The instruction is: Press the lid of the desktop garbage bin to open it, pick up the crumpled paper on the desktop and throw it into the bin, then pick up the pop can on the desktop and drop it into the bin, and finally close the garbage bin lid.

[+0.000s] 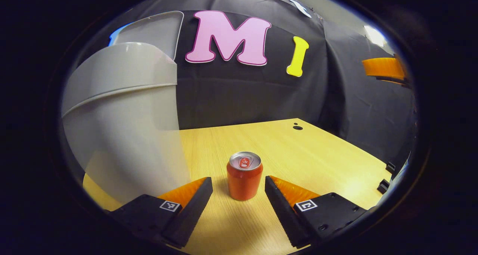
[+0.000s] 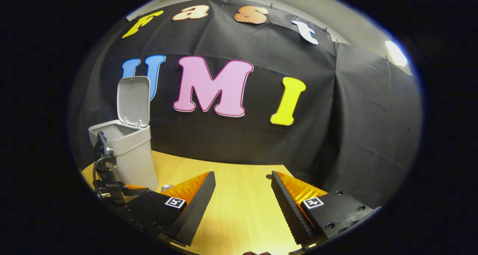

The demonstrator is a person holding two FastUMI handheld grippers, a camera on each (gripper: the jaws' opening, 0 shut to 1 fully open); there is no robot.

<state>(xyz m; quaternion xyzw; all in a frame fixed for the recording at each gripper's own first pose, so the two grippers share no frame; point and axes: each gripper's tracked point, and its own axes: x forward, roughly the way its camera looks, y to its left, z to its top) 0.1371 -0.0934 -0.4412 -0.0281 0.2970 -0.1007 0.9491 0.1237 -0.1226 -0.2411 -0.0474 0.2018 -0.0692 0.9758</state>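
- The desk (image 1: pixel 306 154) is a pale wooden top running back to the black cloth wall; no crumpled paper lies on the part of it that can be seen, so that step looks finished, though the inside of the bin is hidden.
- The bin (image 1: pixel 123 128) stands at the left of the left gripper view, close and large, just beside the gripper's left finger. In the right gripper view it sits farther off at the left edge of the desk (image 2: pixel 239 210).
- Its lid (image 2: pixel 133 100) is tipped up on its hinge and stands nearly upright, so the mouth is open to take the next thing.
- The left gripper (image 1: pixel 239 187) hovers low over the desk with its jaws spread wide and nothing held; the can stands in the gap between the fingertips, touching neither as far as I can tell.
- The right gripper (image 2: pixel 242 187) waits apart over bare desk, jaws also wide open and empty.
- The can (image 1: pixel 244 176) stands upright on the desk, pull-tab up, just to the right of the bin's base.
- Step in hand, as I judge it: picking up the can. The next move calls for easing forward a little so the fingers sit either side of the can's body, closing squarely so it does not tip, then lifting it over the bin's rim and letting go. Closing the lid comes last.
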